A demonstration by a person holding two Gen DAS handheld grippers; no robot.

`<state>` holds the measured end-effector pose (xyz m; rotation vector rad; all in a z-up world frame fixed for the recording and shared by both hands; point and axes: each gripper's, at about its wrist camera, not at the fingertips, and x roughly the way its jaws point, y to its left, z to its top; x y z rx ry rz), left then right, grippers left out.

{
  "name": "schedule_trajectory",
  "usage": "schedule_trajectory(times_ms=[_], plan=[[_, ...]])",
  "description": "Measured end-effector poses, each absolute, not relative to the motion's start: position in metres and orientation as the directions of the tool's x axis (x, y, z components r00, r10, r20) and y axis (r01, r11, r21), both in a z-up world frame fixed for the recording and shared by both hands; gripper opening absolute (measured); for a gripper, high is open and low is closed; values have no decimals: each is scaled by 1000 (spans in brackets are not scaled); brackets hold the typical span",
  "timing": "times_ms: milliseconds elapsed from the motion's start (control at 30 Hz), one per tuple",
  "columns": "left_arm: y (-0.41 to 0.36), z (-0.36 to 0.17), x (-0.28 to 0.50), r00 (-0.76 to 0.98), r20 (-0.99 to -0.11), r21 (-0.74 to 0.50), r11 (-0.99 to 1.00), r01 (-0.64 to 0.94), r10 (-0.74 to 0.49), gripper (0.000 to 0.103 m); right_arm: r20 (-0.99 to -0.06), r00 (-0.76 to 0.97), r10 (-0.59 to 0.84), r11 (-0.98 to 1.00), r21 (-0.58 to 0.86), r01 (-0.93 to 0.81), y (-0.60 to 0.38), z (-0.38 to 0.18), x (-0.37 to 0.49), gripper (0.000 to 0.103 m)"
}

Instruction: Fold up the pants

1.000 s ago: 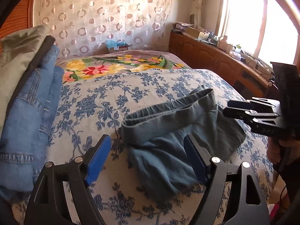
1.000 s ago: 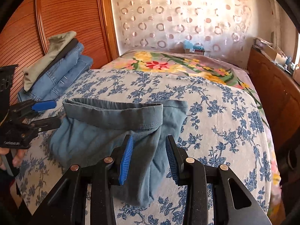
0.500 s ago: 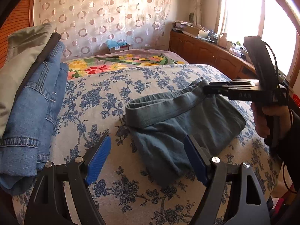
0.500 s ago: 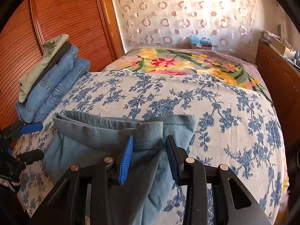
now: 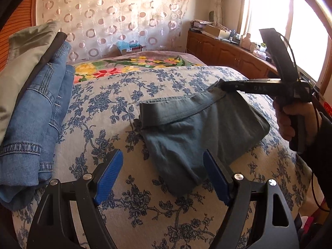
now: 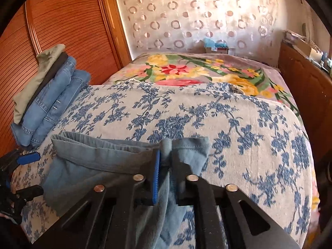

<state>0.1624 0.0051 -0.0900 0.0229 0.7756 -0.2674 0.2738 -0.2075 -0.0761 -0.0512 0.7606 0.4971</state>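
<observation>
Right gripper (image 6: 166,166): at 6 o'clock, jaws closing, with the waistband fold of the pants (image 6: 99,166) between its blue pads.
Pants: grey-blue, lying on the blue-flowered bedspread (image 6: 228,124) from 6 to 8 o'clock.
Left gripper (image 6: 25,174): at 8 o'clock (only its fingers show), jaws apart, just beside the pants.
Folded stack (image 6: 49,99): at 9 o'clock, jeans below, olive cloth on top.
Curtain (image 6: 197,14): at 12 o'clock, ring pattern.

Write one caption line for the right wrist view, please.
Right gripper jaws closing on the waistband of grey-blue pants lying on a floral bedspread.
</observation>
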Motion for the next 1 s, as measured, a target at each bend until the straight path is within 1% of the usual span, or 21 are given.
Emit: schedule_trajectory(times_ms=[67, 133, 233, 267, 500, 600, 700, 833, 1000], plan=[[5, -90, 158, 682, -693, -80, 965, 249, -233, 80, -671, 617, 410, 886, 132, -445, -210, -72, 266, 23], [5, -89, 154, 680, -692, -89, 964, 252, -242, 80, -662, 625, 414, 883, 125, -452, -213, -68, 251, 28], [5, -92, 149, 670, -697, -100, 961, 259, -253, 80, -651, 632, 421, 877, 113, -468, -219, -66, 223, 43], [4, -93, 148, 667, -701, -100, 960, 260, -253, 78, -651, 634, 417, 878, 108, -467, -220, -66, 215, 45], [2, -101, 141, 643, -722, -94, 958, 273, -254, 67, -665, 622, 413, 873, 93, -479, -233, -79, 169, 45], [0, -103, 140, 636, -726, -93, 954, 286, -262, 61, -672, 621, 404, 873, 80, -481, -234, -84, 156, 45], [-2, -104, 140, 634, -730, -84, 953, 291, -257, 52, -672, 626, 395, 875, 66, -480, -236, -85, 149, 45], [-4, -105, 140, 629, -734, -77, 951, 298, -257, 47, -675, 620, 400, 875, 80, -477, -237, -88, 148, 45], [-6, -109, 142, 616, -750, -61, 953, 297, -240, 44, -687, 612, 392, 873, 68, -483, -232, -88, 148, 45]])
